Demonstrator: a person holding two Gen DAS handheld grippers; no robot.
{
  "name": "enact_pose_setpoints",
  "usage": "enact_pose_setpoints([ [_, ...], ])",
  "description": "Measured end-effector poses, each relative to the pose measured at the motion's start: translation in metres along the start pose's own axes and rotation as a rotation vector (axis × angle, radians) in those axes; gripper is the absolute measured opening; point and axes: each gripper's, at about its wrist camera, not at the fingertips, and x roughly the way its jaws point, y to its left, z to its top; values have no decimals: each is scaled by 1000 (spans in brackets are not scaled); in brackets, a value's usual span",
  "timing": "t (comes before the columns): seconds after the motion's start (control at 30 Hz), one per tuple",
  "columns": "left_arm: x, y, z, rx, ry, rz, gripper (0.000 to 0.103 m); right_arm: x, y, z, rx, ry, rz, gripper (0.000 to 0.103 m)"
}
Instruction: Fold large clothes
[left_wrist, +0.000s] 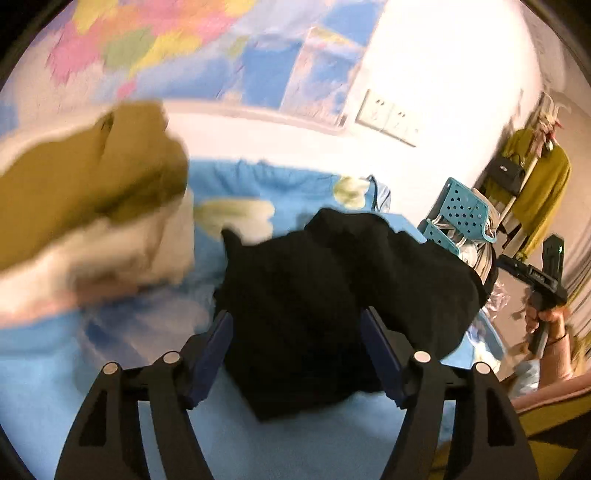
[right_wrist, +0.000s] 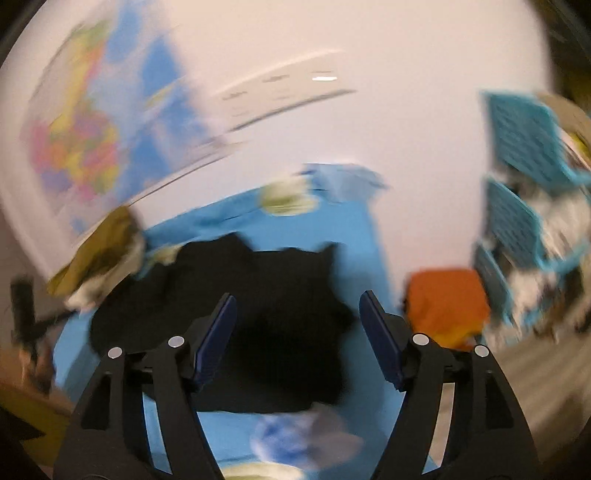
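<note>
Left gripper (left_wrist: 297, 325): jaws standing apart, nothing pinched between the blue pads (left_wrist: 380, 354); the black garment (left_wrist: 332, 295) is showing in the gap but lying below, not gripped. Right gripper (right_wrist: 297, 314): jaws likewise standing wide, pads free of cloth; view heavily blurred.

The black garment is lying in a rumpled heap on the blue bedsheet (left_wrist: 48, 398), just ahead of both grippers; in the right wrist view it is spreading across the middle of the sheet (right_wrist: 365, 236); its edges look bunched, though how it is folded cannot be told.

Left of the garment, in the left wrist view, a pile of olive and cream clothes (left_wrist: 92, 214) is sitting on the bed, blurred. At the right edge of the same view a person's hand (left_wrist: 546, 321) is holding the other gripper's handle.

Beyond the bed's right side, an orange item (right_wrist: 447, 306) is sitting near a teal perforated rack (left_wrist: 461, 210) stuffed with cloth; further right a yellow-green garment (left_wrist: 543, 192) is hanging on a stand.

Farthest back: a white wall carrying a coloured map (left_wrist: 177, 48) and a pair of sockets (left_wrist: 388, 118).
</note>
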Motion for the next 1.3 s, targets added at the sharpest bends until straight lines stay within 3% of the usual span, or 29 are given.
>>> enact_pose_setpoints([
  [0.17,57,-37,18,135,88,-2,70,78,57,6,-161,160,32,69],
  [0.23,84,-40,18,162,167,40,58,106,67,5,-166,213,58,64],
  [0.27,102,-42,19,175,214,55,55,124,71,5,-190,244,25,59],
  [0.4,126,-42,17,197,252,68,54,148,79,9,-204,281,-2,6],
  [0.47,128,-38,20,185,246,65,51,136,76,19,-200,224,13,5],
  [0.53,128,-33,24,168,235,80,40,113,72,36,-168,104,-6,5],
  [0.63,127,-26,27,132,233,76,37,100,61,48,-118,9,-42,2],
  [0.7,129,-25,30,114,234,78,41,120,57,43,-112,85,-46,2],
  [0.73,129,-27,31,122,237,69,57,136,57,35,-129,150,-64,2],
  [0.8,130,-33,31,145,252,32,76,150,58,25,-152,204,-80,3],
  [0.9,136,-46,27,231,265,75,76,156,54,21,-136,228,-84,4],
  [0.97,147,-50,23,271,292,101,62,149,47,23,-100,221,-58,4],
  [1.0,150,-50,22,277,296,112,49,147,46,24,-91,219,-60,5],
  [1.03,153,-48,22,273,291,119,38,147,47,26,-88,218,-62,6],
  [1.07,153,-45,24,256,284,118,33,144,48,27,-83,211,-59,11],
  [1.13,145,-37,31,209,250,120,11,134,52,28,-79,183,-34,15],
  [1.3,103,-23,53,118,104,61,7,126,72,31,-142,152,3,27],
])
